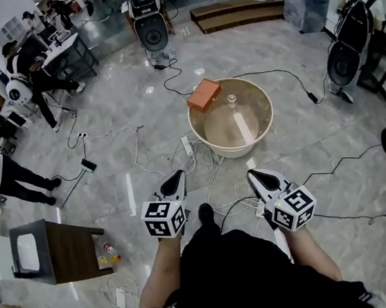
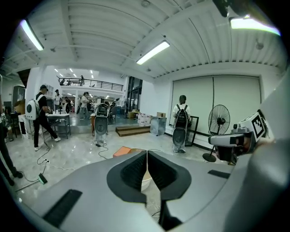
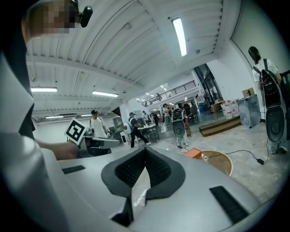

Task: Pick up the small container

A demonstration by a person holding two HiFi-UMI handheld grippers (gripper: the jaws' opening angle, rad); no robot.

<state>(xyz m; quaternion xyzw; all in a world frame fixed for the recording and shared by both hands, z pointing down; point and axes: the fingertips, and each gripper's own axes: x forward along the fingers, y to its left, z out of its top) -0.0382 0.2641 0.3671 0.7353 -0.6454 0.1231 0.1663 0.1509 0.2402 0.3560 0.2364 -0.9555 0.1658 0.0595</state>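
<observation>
Grey moulded jaws on the left gripper [image 1: 179, 176] are pressed together with nothing between them, and the right gripper [image 1: 253, 175] is closed and empty in just the same way, as each gripper's own view confirms. Both are held low in front of the person, well short of the round beige tub [image 1: 269, 110] that stands on the marble floor ahead. The small container [image 1: 232, 100], a clear little pot with a knob-like top, sits inside the tub near its middle, towards the far side. It looks upright, though it is too small to be sure of any long axis. An orange box [image 1: 204, 94] rests on the tub's far left rim, and a white strip [image 1: 243, 128] lies on the tub's floor on the near side of the container. From the grippers the container lies ahead and between them, a little to the right gripper's side, so the right hand seems the nearer. It would have to open first, then reach over the near rim.
</observation>
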